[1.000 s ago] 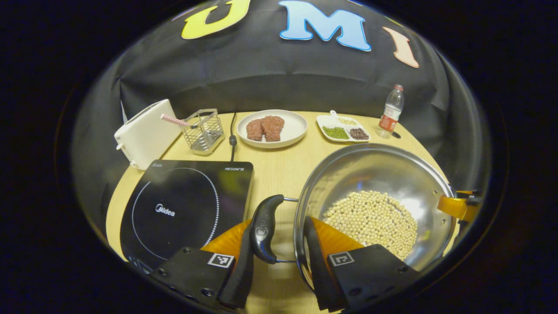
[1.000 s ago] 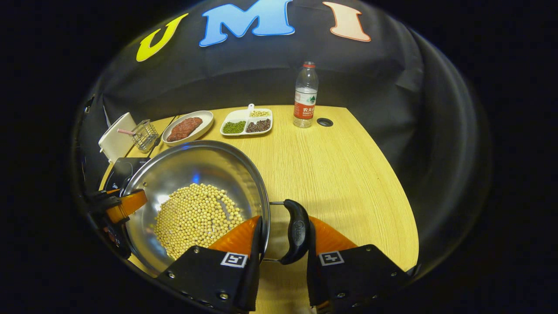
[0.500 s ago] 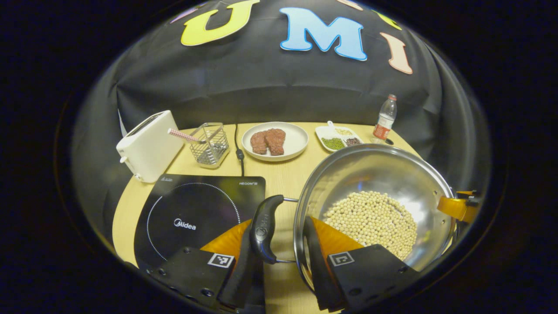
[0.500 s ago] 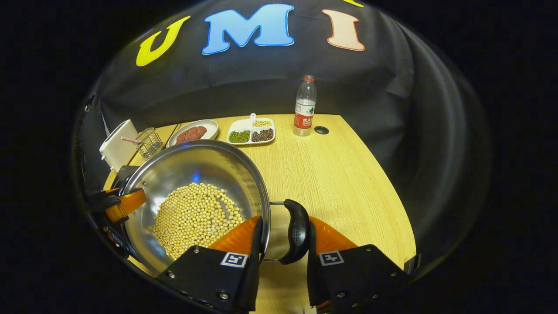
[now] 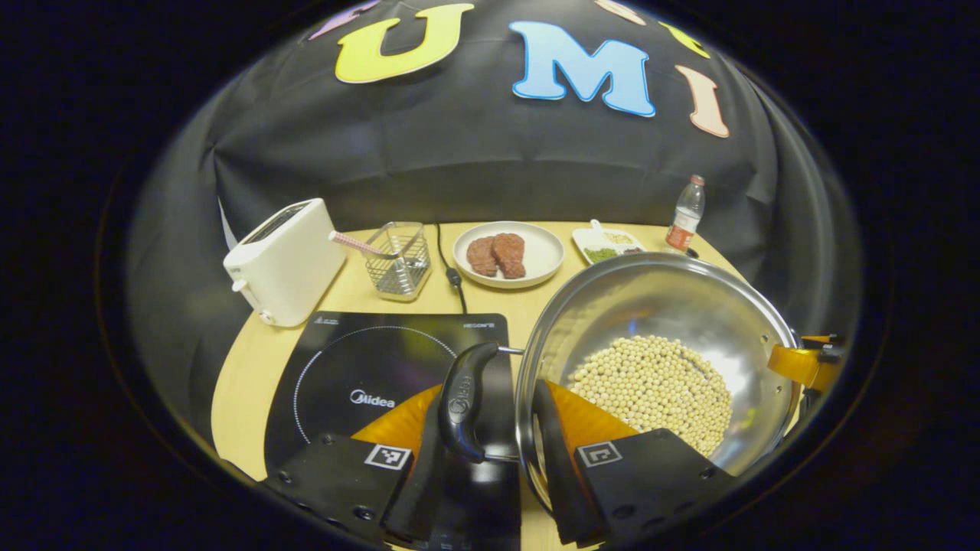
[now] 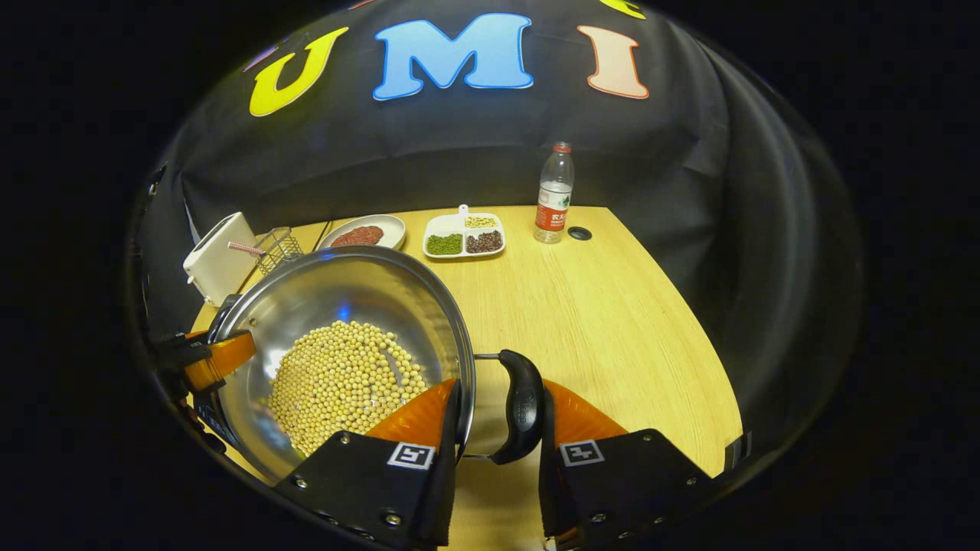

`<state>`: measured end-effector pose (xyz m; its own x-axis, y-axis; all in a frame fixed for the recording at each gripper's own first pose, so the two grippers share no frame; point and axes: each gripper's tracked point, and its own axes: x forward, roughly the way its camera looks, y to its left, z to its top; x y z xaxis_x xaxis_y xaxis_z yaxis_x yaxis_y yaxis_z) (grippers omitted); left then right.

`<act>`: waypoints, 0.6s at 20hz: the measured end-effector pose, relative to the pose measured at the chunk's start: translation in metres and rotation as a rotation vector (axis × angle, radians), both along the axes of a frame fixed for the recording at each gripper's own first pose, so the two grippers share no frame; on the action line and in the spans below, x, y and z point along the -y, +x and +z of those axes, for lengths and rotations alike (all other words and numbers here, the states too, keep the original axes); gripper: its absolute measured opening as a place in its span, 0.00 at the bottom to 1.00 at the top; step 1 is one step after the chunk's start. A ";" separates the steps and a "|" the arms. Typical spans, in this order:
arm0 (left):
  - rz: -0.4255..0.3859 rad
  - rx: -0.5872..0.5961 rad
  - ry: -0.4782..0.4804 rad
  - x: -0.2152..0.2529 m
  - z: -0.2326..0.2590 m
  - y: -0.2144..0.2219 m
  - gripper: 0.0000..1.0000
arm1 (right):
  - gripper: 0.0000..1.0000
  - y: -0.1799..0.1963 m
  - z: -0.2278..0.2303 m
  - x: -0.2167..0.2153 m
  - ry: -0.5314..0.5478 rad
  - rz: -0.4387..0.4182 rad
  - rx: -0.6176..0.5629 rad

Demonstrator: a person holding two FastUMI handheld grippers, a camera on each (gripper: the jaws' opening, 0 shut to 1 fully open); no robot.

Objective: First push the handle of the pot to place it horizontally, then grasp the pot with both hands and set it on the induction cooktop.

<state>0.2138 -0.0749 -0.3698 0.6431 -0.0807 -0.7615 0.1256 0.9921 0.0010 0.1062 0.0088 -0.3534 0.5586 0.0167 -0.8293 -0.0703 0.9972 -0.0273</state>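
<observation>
A steel pot (image 5: pixel 658 298) holding pale beans (image 5: pixel 651 383) hangs above the wooden table, carried at both sides. My left gripper (image 5: pixel 490 394) is shut on the pot's left handle (image 5: pixel 463 398), one finger outside the black grip and the other inside the rim. My right gripper (image 6: pixel 500 390) clamps the right handle (image 6: pixel 524 405) the same way, beside the pot (image 6: pixel 344 291). The black induction cooktop (image 5: pixel 360 367) lies below and left of the pot, its near edge under the left handle. Across the bowl, the right gripper (image 5: pixel 804 363) and the left gripper (image 6: pixel 218 360) each show at the far rim.
A white toaster (image 5: pixel 283 260) and a wire basket (image 5: pixel 398 260) stand behind the cooktop, with its cord (image 5: pixel 452 272) running back. A plate (image 5: pixel 543 245) of meat, a divided dish (image 6: pixel 463 237) and a water bottle (image 6: pixel 553 195) line the far edge of the table (image 6: pixel 612 321).
Both grippers have carried the pot up and to the left. The cooktop has slid in beneath the left handle, and the far objects look smaller and lower.
</observation>
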 end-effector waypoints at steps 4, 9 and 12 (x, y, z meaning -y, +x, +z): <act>0.024 0.001 0.008 -0.027 0.008 -0.005 0.61 | 0.45 -0.002 0.000 -0.026 0.010 0.025 0.001; 0.054 0.003 0.018 -0.063 0.020 -0.012 0.64 | 0.45 -0.002 -0.001 -0.065 0.021 0.054 -0.001; 0.069 0.004 0.024 -0.083 0.025 -0.016 0.61 | 0.45 -0.001 0.002 -0.087 0.029 0.060 0.002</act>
<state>0.1982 0.0081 -0.3448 0.6498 -0.0180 -0.7599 0.0567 0.9981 0.0248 0.1048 0.0958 -0.3517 0.5572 0.0738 -0.8271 -0.1298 0.9915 0.0010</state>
